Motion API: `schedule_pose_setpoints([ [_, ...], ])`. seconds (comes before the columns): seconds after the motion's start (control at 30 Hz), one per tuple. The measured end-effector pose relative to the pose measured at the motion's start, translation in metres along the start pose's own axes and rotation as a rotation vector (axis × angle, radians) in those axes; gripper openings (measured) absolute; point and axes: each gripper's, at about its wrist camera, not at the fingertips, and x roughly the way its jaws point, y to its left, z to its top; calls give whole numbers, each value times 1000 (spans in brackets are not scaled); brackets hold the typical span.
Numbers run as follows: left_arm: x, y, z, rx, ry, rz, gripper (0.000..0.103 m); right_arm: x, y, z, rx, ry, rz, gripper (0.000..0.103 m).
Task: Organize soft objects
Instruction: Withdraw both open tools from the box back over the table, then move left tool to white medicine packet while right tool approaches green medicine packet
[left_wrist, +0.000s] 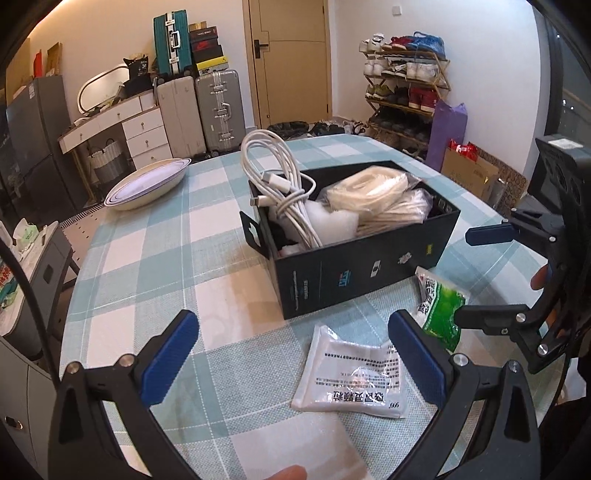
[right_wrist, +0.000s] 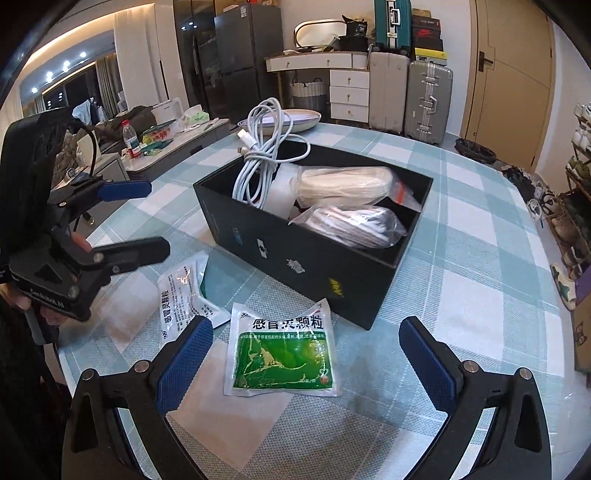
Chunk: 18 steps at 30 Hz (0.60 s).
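A black box (left_wrist: 354, 269) (right_wrist: 295, 254) stands on the checked table, holding a white cable (left_wrist: 280, 173) (right_wrist: 262, 147) and bagged white soft items (left_wrist: 373, 195) (right_wrist: 343, 184). A green medicine sachet (right_wrist: 282, 354) (left_wrist: 441, 310) lies flat in front of the box, between the spread fingers of my open right gripper (right_wrist: 306, 362) (left_wrist: 476, 273). A white sachet (left_wrist: 351, 376) (right_wrist: 181, 291) lies to its left, just ahead of my open left gripper (left_wrist: 291, 354) (right_wrist: 146, 218). Both grippers are empty.
A shallow white bowl (left_wrist: 147, 182) (right_wrist: 295, 118) sits at the table's far side. Suitcases (left_wrist: 218, 107), white drawers (left_wrist: 142, 129) and a shoe rack (left_wrist: 404, 88) stand beyond the table. The table edge curves away at left.
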Motion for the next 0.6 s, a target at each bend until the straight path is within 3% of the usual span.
schedule_pose_setpoints([
  [0.6,15,-26,-11,104,94,-49,103,26,5,-5,-6,75,2,102],
])
